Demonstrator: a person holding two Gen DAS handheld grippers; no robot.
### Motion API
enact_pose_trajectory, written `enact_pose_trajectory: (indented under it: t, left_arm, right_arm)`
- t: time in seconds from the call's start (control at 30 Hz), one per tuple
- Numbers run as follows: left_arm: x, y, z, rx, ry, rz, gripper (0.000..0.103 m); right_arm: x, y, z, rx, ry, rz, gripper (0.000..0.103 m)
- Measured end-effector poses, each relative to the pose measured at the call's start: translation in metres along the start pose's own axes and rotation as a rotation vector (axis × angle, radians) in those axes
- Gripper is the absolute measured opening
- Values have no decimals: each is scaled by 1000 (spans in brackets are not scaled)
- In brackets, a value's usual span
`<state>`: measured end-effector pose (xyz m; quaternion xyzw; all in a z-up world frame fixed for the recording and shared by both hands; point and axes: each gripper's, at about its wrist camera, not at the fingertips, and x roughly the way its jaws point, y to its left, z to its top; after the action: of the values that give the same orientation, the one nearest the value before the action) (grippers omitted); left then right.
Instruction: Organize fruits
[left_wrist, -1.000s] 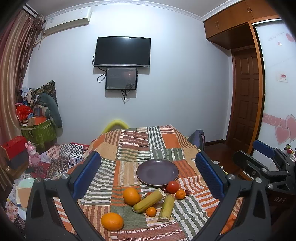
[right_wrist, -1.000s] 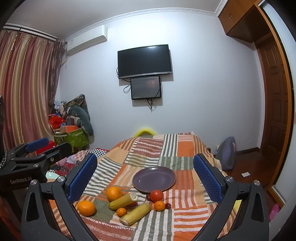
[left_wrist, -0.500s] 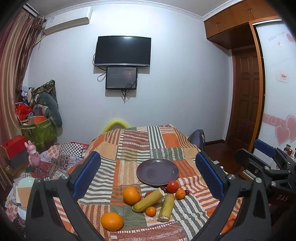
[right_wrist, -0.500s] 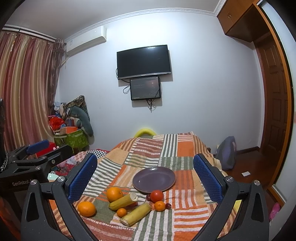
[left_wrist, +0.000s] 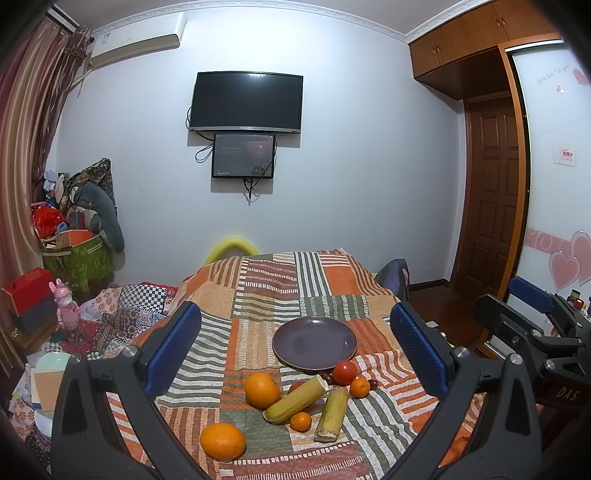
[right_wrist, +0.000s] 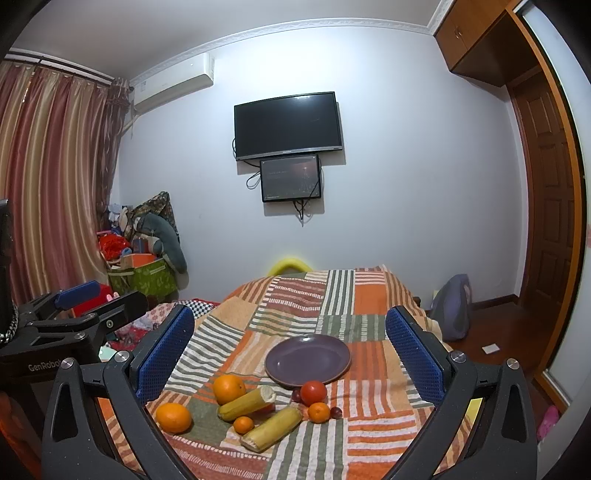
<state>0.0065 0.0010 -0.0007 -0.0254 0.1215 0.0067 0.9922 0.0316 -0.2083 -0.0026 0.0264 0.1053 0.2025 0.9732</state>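
Both grippers hang above the near edge of a patchwork-covered desk (left_wrist: 266, 295), jaws spread wide and holding nothing: the left gripper (left_wrist: 295, 350) and the right gripper (right_wrist: 290, 350). A purple plate (left_wrist: 314, 341) sits mid-desk, bare. The fruit lies in a loose cluster just in front of it: a tomato (left_wrist: 345, 372) touching the plate's near rim, a small mandarin (left_wrist: 359, 387) just beside it, dark red grapes (left_wrist: 373, 384) by that, two sugarcane pieces (left_wrist: 295, 398) angled together with another mandarin (left_wrist: 300, 421) between their near ends, an orange (left_wrist: 261, 390) to their left, and a second orange (left_wrist: 222, 441) nearest the camera, apart from the rest.
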Motion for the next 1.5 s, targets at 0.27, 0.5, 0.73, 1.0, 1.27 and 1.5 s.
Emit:
enact_pose_trajectory:
  t: [0.27,0.5,0.73,1.0,1.27,1.5]
  left_arm:
    - [1,0,0,1,0,-1,103]
    - [1,-1,0,2,-3,-2,103]
    - [1,-2,-2,4,-3,-10,103]
    - [8,4,-6,-5,21,-15,103]
    - [38,28,-24,-9,156,6,84]
    - [71,54,-57,27,284,55,77]
  right_arm:
    - [0,0,2,-3,-3,2,103]
    - [0,0,3,3,-3,4,103]
    - [2,1,1,2,0,18,103]
    - [11,2,-4,-10,19,5,103]
    - [44,-4,-23,-4,159,32,89]
    - [85,-14,-56,24,361,70,69]
